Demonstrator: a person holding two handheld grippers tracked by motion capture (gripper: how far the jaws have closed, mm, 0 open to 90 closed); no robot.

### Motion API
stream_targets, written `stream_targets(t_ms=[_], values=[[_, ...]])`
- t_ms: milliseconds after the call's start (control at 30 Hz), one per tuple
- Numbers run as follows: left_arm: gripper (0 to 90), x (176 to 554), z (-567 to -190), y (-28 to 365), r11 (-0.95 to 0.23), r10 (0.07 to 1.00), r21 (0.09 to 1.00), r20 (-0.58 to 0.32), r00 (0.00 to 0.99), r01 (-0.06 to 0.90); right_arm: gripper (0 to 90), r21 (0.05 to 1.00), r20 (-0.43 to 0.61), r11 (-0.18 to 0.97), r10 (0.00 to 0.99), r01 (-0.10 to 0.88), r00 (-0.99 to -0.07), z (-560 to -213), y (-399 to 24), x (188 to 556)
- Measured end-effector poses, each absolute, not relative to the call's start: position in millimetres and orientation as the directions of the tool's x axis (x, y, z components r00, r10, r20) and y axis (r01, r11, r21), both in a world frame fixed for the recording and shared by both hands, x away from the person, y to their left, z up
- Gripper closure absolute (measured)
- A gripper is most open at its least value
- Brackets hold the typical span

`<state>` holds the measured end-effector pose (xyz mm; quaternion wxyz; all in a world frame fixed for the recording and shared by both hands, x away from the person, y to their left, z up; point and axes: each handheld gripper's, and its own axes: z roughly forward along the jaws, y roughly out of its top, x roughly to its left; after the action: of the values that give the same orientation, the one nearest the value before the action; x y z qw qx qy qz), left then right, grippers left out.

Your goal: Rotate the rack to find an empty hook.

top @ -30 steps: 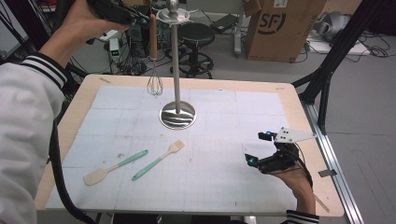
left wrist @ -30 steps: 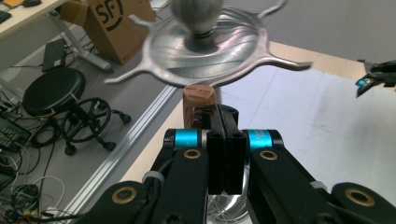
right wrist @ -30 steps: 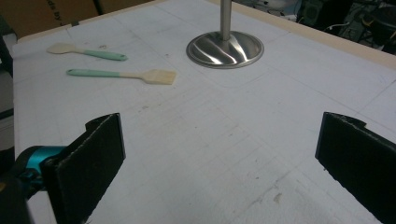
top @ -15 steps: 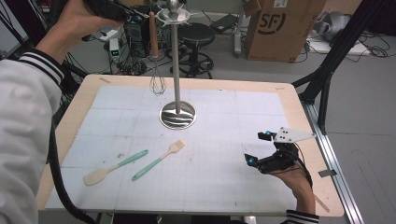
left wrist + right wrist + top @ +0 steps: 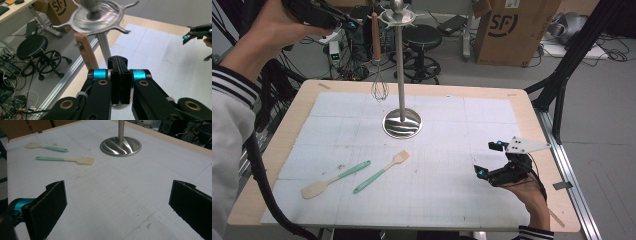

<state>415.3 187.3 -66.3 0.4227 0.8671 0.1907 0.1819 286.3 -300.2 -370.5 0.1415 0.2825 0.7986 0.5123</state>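
The whisk (image 5: 378, 60) hangs from the stand (image 5: 399, 60); beside its handle the left gripper (image 5: 343, 20) is pressed together, empty, while the right gripper (image 5: 491, 159) gapes apart.

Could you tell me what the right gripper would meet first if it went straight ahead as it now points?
Probably the stand's round base: it lies ahead, slightly left of centre between the right gripper's open fingers, with bare mat before it.

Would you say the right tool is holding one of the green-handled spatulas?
No, the right tool stands open and empty, while both green-handled spatulas lie on the white mat.
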Motion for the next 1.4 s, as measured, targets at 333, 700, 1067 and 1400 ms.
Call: stream_targets(t_ms=[333, 700, 1067, 1400], values=[[89.8, 392.7, -62.0, 175.2, -0.572, 0.456, 0.807, 0.162, 0.875, 0.148, 0.1, 0.899, 0.06, 0.312, 0.606, 0.307, -0.793, -371.2, -304.1, 285.8], [89.8, 389.9, -67.4, 147.6, -0.577, 0.427, 0.806, 0.161, 0.89, 0.131, 0.1, 0.903, 0.069, 0.299, 0.606, 0.308, -0.792, -371.1, -306.0, 284.2], [89.8, 409.7, -76.6, 130.9, -0.573, 0.431, 0.808, 0.152, 0.89, 0.14, 0.1, 0.903, 0.069, 0.303, 0.598, 0.305, -0.799, -372.5, -304.7, 285.7], [89.8, 430.7, -81.5, 137.0, -0.552, 0.457, 0.819, 0.139, 0.878, 0.158, 0.1, 0.908, 0.079, 0.29, 0.591, 0.303, -0.803, -372.1, -306.6, 286.1]])
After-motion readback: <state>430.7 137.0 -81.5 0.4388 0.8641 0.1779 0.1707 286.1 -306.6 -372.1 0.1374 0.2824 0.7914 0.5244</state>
